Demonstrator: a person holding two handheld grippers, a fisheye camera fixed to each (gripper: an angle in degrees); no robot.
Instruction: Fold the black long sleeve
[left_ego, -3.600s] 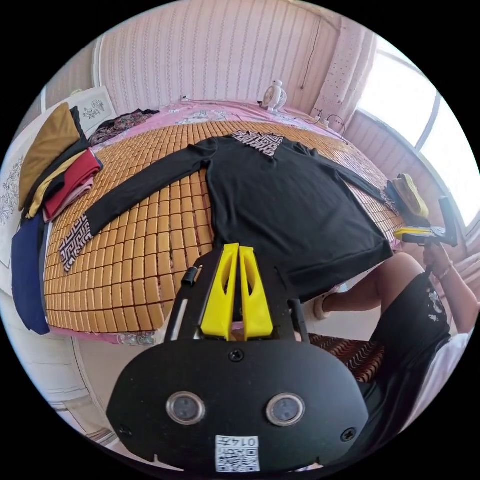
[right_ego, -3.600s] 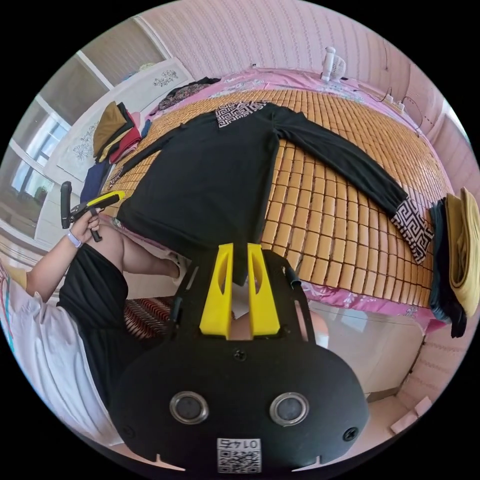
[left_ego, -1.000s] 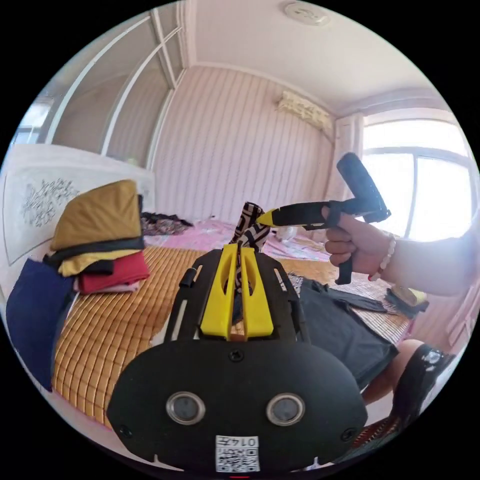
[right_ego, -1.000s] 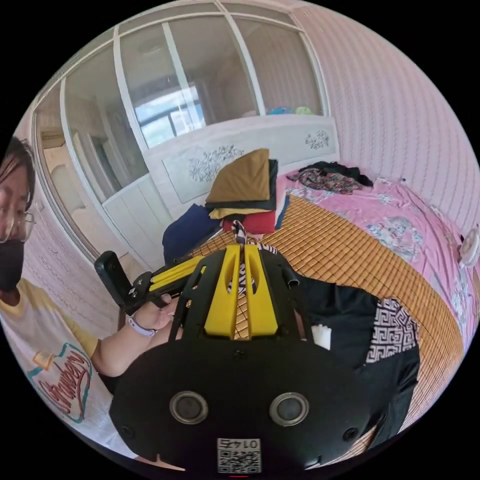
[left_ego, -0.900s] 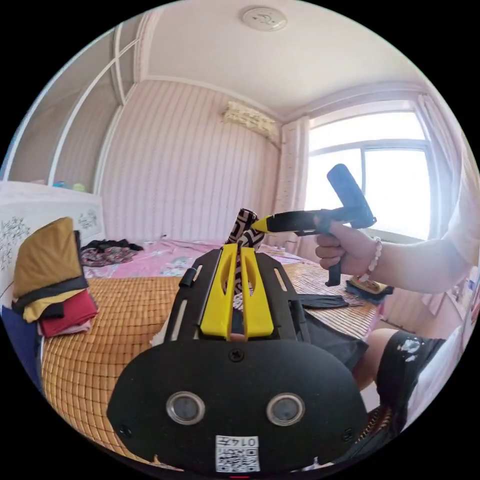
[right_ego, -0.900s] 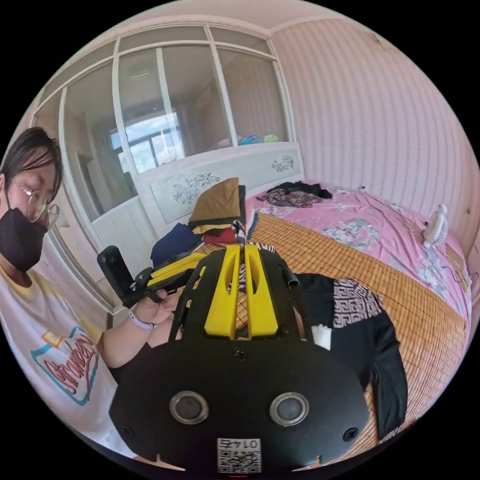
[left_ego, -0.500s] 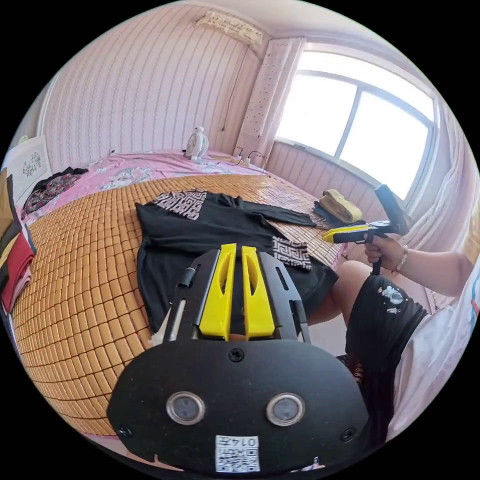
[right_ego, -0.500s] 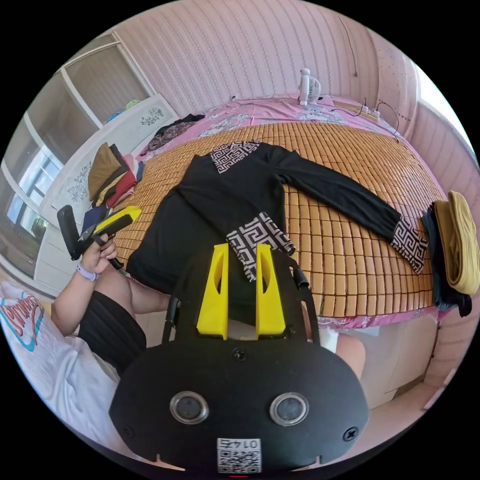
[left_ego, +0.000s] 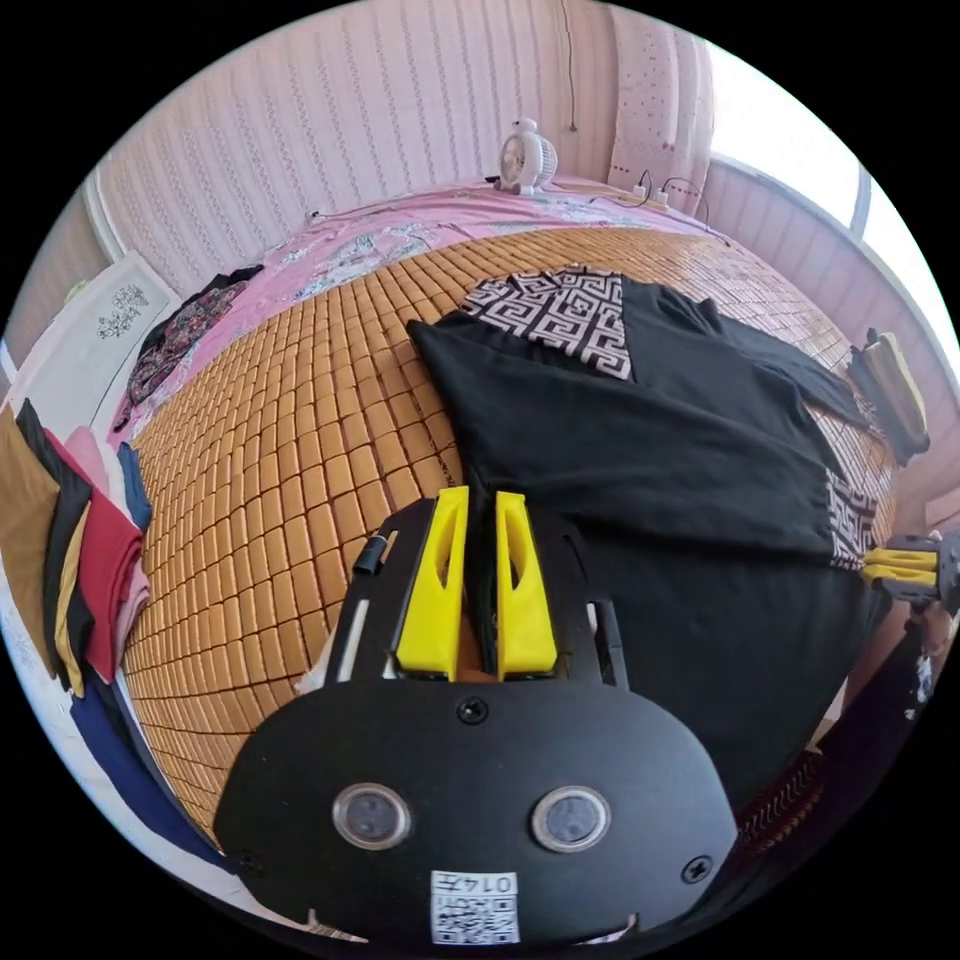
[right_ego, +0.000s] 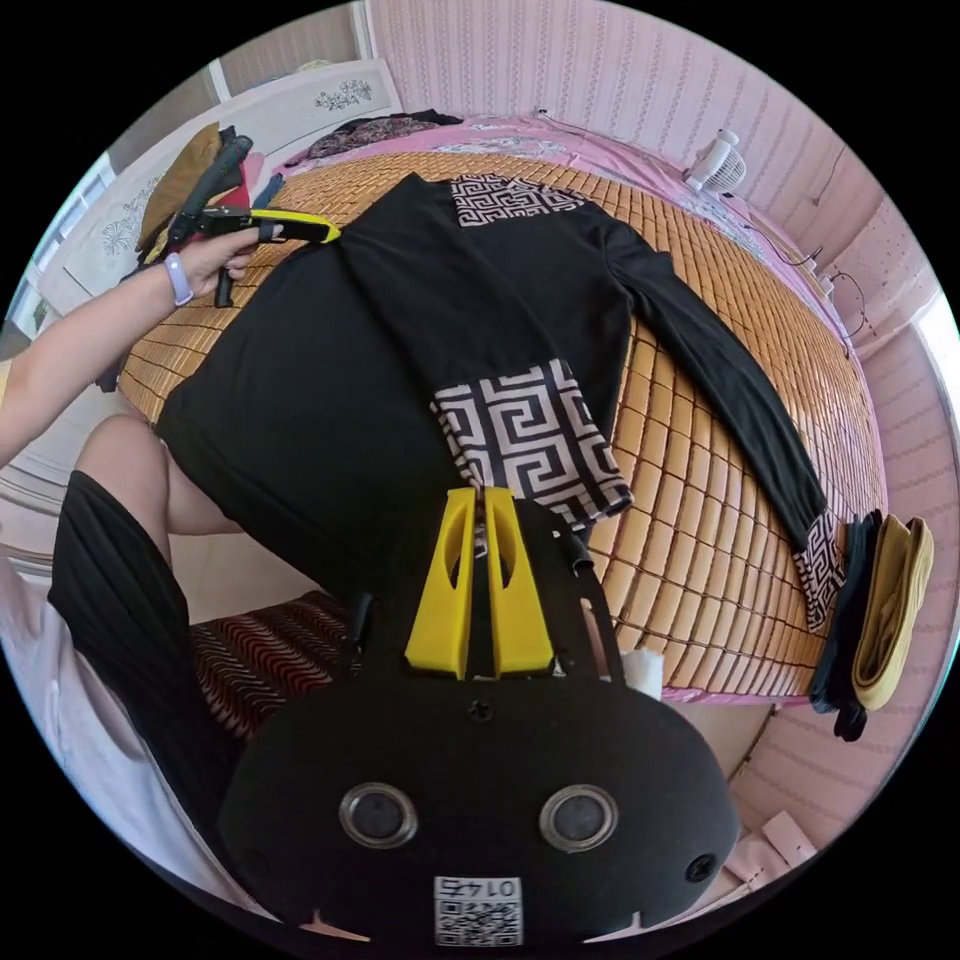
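The black long sleeve lies flat on the bamboo mat, patterned collar at the far end. One sleeve is folded across the body, and its patterned cuff rests near the hem. My right gripper is shut on that cuff's near edge; it also appears as the right gripper beside the cuff. My left gripper grips the shirt's folded side edge, black cloth between the jaws. The right gripper view has the left gripper at the shoulder. The other sleeve lies stretched out.
A pile of folded clothes sits at one end of the mat, and a dark and mustard pile at the other. A small white fan stands on the pink sheet behind. The person's leg is at the bed's near edge.
Both grippers lifted one cuff and laid that sleeve across the shirt. Half a second ago the right gripper stood open over the cuff; now it is shut on it, and the left is at the shoulder edge.
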